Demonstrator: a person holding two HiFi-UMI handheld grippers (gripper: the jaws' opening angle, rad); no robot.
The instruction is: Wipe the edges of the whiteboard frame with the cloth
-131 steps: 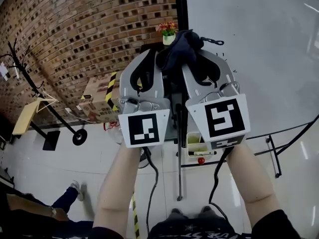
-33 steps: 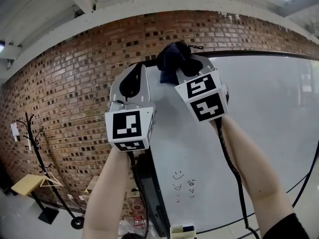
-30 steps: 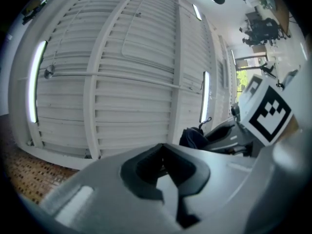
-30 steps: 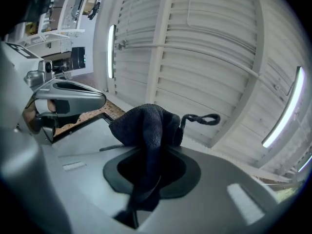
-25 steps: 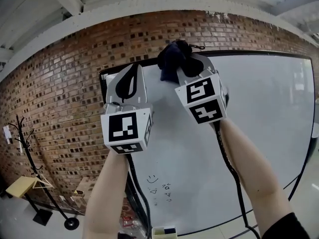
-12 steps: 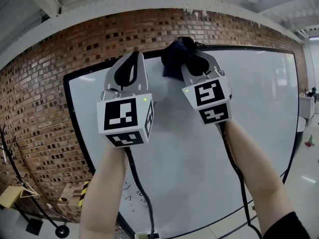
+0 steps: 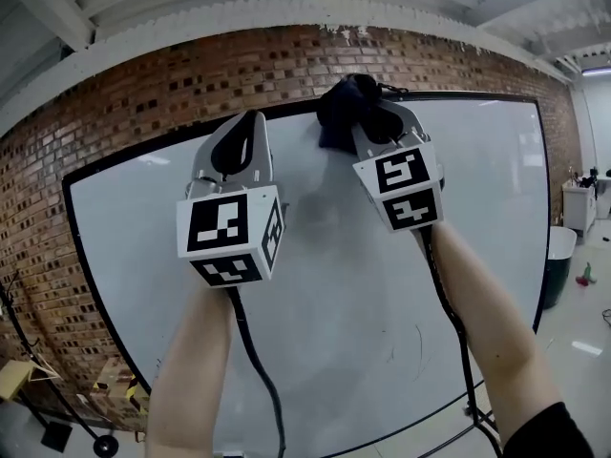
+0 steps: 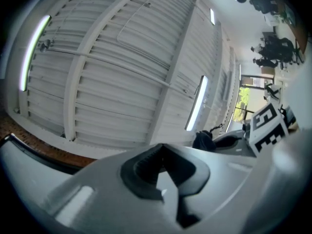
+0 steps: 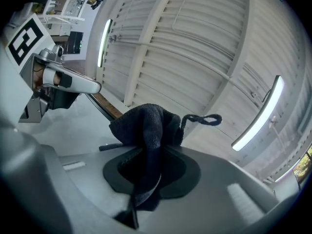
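Clearly both grippers are raised high in front of the whiteboard (image 7: 363,294), close to the top edge of its black frame (image 7: 477,94). The right gripper (image 7: 366,100) has its jaws closed on a dark cloth (image 7: 341,108). In the right gripper view the cloth (image 9: 146,126) stands up as a bunch between the two black pads (image 9: 183,172), and one fold hangs down between them. A small loop (image 9: 202,119) of the cloth sticks out to the side. In the head view the bunch covers a short part of the frame's top edge, near the middle of it. Whether the cloth really presses on the frame, I cannot tell.

The left gripper (image 7: 250,117) is just beside it, at the left, and its tips are also at the frame's top edge. In the left gripper view its jaws (image 8: 162,149) are together at the tips and nothing is between them. The right gripper (image 8: 265,126) with the cloth (image 8: 202,140) shows at the right side of that view.

Each gripper carries a marker cube (image 7: 227,237), and a black cable (image 7: 256,370) hangs down along each forearm. A brick wall (image 7: 143,89) is behind the whiteboard, and a white ribbed ceiling (image 8: 122,57) with long lamps (image 8: 195,104) is above.
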